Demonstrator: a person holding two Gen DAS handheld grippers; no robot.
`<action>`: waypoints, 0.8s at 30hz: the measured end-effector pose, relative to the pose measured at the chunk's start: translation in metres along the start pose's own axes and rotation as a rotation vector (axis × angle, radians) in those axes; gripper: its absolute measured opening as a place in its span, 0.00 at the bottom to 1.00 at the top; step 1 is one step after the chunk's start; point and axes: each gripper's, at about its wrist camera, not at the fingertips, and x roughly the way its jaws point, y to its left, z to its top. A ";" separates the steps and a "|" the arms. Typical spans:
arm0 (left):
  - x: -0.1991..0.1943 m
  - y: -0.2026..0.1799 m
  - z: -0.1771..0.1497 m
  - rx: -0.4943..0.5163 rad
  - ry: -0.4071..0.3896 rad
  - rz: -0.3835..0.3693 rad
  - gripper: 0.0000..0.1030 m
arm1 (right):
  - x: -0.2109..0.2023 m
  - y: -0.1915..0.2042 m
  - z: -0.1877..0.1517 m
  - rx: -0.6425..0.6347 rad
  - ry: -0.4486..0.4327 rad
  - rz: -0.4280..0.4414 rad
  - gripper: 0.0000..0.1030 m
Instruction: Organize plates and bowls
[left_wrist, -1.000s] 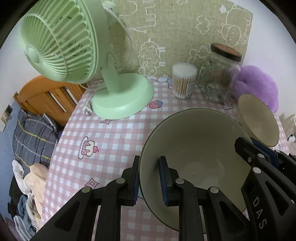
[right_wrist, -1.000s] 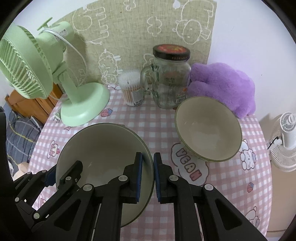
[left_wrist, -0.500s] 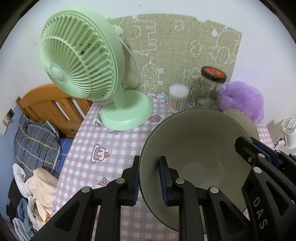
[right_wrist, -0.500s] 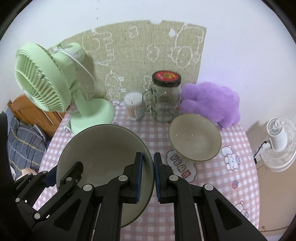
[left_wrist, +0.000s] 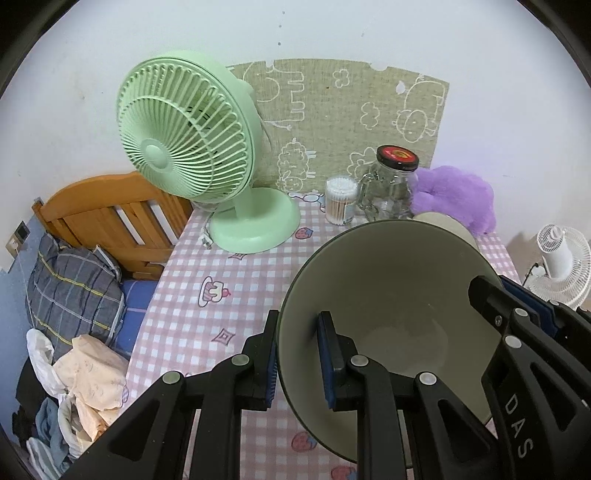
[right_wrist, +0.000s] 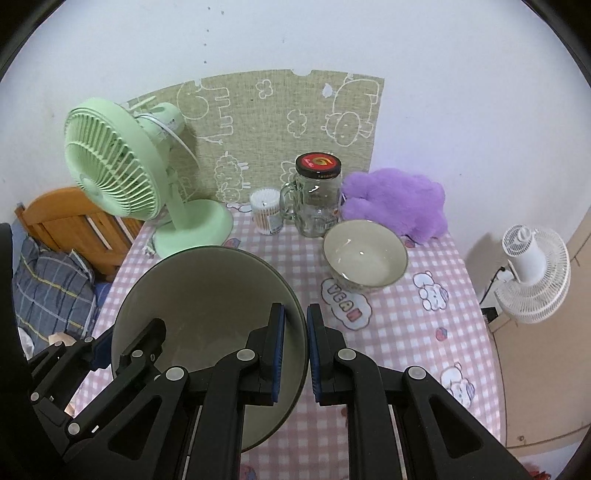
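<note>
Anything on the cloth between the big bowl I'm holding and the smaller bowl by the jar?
Nothing; only bare pink checked tablecloth separates the large held bowl from the smaller cream bowl, per the right wrist view.

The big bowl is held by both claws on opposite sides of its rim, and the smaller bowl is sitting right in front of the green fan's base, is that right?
Not quite. The smaller bowl sits in front of the glass jar and the purple plush toy, not the green fan; the right wrist view shows it. The big bowl is indeed gripped by the left claw and right claw.
</note>
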 end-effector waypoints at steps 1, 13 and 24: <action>-0.004 0.001 -0.002 0.000 -0.002 -0.002 0.16 | -0.005 0.001 -0.003 0.001 -0.002 -0.003 0.15; -0.049 0.015 -0.041 0.027 -0.019 -0.040 0.17 | -0.055 0.012 -0.042 0.035 0.002 -0.036 0.15; -0.077 0.021 -0.086 0.074 -0.026 -0.078 0.17 | -0.092 0.016 -0.092 0.075 -0.001 -0.077 0.15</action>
